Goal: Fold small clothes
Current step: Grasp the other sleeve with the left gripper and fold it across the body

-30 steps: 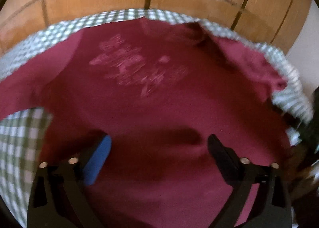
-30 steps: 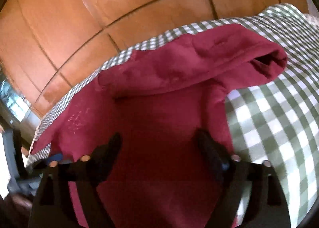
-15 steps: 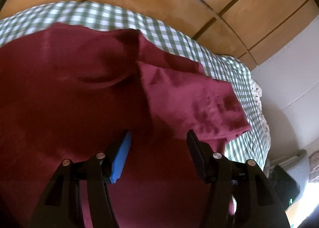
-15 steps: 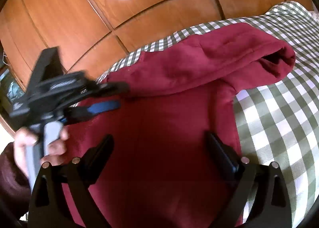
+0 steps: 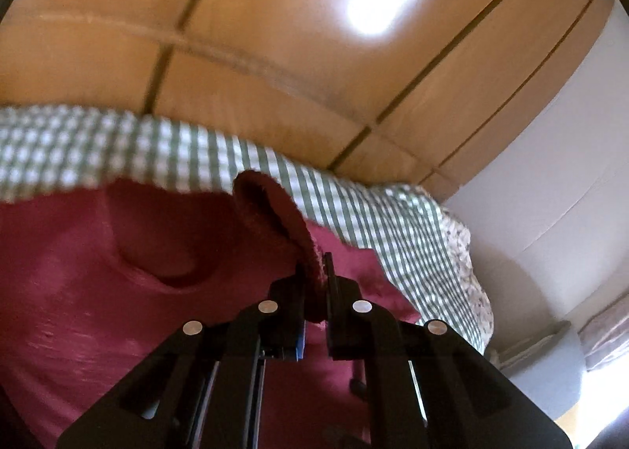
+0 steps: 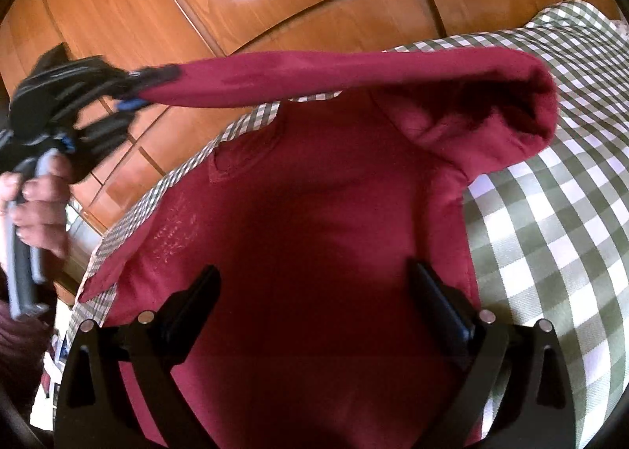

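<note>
A dark red, long-sleeved cotton top (image 6: 314,244) is spread on a green-and-white checked cloth (image 6: 550,236), its faded chest print turned toward the glossy wooden panelling (image 6: 298,0) behind the cloth. One sleeve (image 6: 354,71) is lifted off the body — its cuff (image 5: 310,256) is pinched between the closed fingers of the left gripper (image 5: 314,276). The right gripper (image 6: 314,291) is held wide apart above the top's body, gripping nothing. Only the right wrist view shows the raised sleeve's full span; only the left shows a pale wall (image 5: 550,189) beyond the cloth.
</note>
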`<state>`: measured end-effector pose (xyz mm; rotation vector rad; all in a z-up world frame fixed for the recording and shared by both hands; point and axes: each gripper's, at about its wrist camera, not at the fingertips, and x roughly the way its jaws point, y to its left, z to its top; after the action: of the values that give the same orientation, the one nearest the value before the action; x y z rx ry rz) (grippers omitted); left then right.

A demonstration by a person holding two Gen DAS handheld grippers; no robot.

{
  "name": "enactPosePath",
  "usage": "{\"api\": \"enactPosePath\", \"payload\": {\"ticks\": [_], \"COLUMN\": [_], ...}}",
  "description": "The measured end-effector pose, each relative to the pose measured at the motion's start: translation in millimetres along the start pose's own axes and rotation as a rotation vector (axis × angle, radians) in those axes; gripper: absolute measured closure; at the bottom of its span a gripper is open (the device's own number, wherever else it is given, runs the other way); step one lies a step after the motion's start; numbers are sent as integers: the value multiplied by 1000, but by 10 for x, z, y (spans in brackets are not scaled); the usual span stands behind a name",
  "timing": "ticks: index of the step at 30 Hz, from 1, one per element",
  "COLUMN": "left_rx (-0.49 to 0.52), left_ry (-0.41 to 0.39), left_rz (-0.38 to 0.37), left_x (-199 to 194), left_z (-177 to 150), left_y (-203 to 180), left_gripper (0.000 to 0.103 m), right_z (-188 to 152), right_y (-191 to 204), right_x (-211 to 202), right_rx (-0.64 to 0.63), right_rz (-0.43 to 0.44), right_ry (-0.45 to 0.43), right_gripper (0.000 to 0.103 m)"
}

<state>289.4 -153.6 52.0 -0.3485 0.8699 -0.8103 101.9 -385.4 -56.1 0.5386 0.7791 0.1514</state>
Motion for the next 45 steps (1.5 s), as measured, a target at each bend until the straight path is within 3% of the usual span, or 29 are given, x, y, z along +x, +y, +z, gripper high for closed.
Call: {"api": "enactPosePath", "payload": {"ticks": [10,13,16,20,24,28,29,33,35,38,42,45], "left_rx": [-98,-115,-132,-154,-153,-153,-157,-73,-62,-66,-59,-25], "left_ry": [-33,-17,-7,6,14,43,64,129,116,73,-54,-116], "left_rz": [149,199,229,237,252,319,335,431,445,493,569,551], "left_x": [-513,-570,-631,-653,-618,-534,-485,-279,-282,-336,-562,-681], "left_z": [-243,-338,-404,-453,-473,-535,-572,-791,-799,-748,-685,-663], "left_y": [682,889,1078,1212,1231,1326,1368,1377,1357,1331,1203,1076], "left_gripper": [97,97,97,97,97,97,97,97,97,90,88,88], "right_z": [50,148,318,700,898,643,554,555,614,820,1041,1118], "right_y": [59,17,-5,52,141,-4,32,161,237,382,448,366], "right_x": [-23,-143,-362,-526,-147,397,427,443,394,300,397,646], "right_rx": [5,73,106,98,8,-72,-137,-168,-174,-178,-187,-172], "right_rz": [-21,25,49,39,-74,-286,-320,-364,-337,-298,-320,-361], "right_ry": [32,61,1,-94,-19,118,69,96,124,68,29,51], "right_gripper": [6,6,8,18,32,37,37,32,29,27,21,21]}}
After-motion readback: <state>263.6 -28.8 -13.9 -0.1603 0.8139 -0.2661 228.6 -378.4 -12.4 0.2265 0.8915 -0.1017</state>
